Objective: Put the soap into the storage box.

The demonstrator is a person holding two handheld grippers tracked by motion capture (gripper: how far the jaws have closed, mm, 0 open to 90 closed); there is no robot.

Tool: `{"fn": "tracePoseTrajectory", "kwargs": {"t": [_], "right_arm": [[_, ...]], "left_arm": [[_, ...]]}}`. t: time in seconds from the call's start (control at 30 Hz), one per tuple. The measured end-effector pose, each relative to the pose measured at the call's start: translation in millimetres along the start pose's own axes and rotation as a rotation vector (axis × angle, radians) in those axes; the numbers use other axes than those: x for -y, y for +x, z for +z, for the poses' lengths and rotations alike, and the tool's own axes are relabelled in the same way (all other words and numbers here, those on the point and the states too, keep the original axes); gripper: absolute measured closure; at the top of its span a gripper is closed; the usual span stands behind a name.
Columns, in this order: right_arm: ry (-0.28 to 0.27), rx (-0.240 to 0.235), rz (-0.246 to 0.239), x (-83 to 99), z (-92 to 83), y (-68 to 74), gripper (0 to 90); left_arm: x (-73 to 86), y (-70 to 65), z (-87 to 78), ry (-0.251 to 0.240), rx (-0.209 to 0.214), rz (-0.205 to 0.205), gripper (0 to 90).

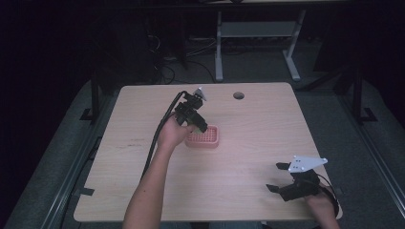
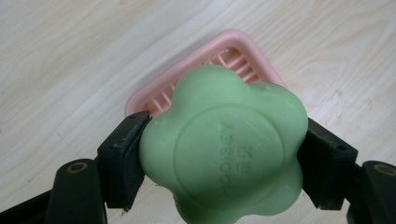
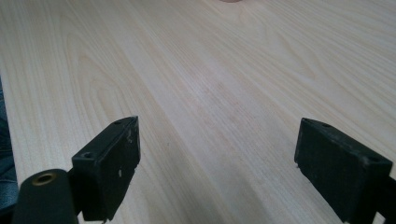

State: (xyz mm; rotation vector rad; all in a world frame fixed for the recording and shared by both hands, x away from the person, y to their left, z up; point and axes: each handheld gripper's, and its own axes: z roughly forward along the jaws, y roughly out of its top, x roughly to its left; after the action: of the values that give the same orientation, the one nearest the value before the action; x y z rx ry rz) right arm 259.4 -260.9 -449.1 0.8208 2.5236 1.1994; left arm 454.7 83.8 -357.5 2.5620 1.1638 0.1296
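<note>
Left gripper view gives me the green flower-shaped bar of soap (image 2: pixel 224 149) squeezed between my left gripper's (image 2: pixel 224 161) two black jaws, held above the near edge of the pink slatted plastic soap dish (image 2: pixel 224 49). In the high view that dish (image 1: pixel 210 141) sits mid-table on the pale wooden tabletop (image 1: pixel 258 124). My right gripper (image 1: pixel 279 177) rests near the table's front right corner, jaws spread wide, nothing between them.

Place: probably a lab or workshop
Evidence: bare wooden table (image 1: pixel 248 157), floor cables (image 1: pixel 167 67), metal desk legs (image 1: pixel 218 47), dim surroundings
</note>
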Motion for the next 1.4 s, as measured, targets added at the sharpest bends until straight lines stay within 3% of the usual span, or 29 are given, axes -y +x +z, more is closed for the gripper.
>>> {"fn": "tracePoseTrajectory", "kwargs": {"t": [0.47,0.87,1.4], "right_arm": [[-0.004,0.0,-0.006,-0.2,0.1,-0.5,13.7],[-0.005,-0.002,-0.006,-0.4,0.3,-0.1,13.7],[-0.006,-0.005,-0.005,-0.3,-0.1,-0.3,13.8]], "left_arm": [[-16.2,0.4,16.6,0.014,0.008,-0.026,26.7],[-18.2,1.6,43.4,0.065,0.015,-0.065,26.7],[-17.9,-1.5,62.4,0.113,0.0,-0.086,26.6]]}}
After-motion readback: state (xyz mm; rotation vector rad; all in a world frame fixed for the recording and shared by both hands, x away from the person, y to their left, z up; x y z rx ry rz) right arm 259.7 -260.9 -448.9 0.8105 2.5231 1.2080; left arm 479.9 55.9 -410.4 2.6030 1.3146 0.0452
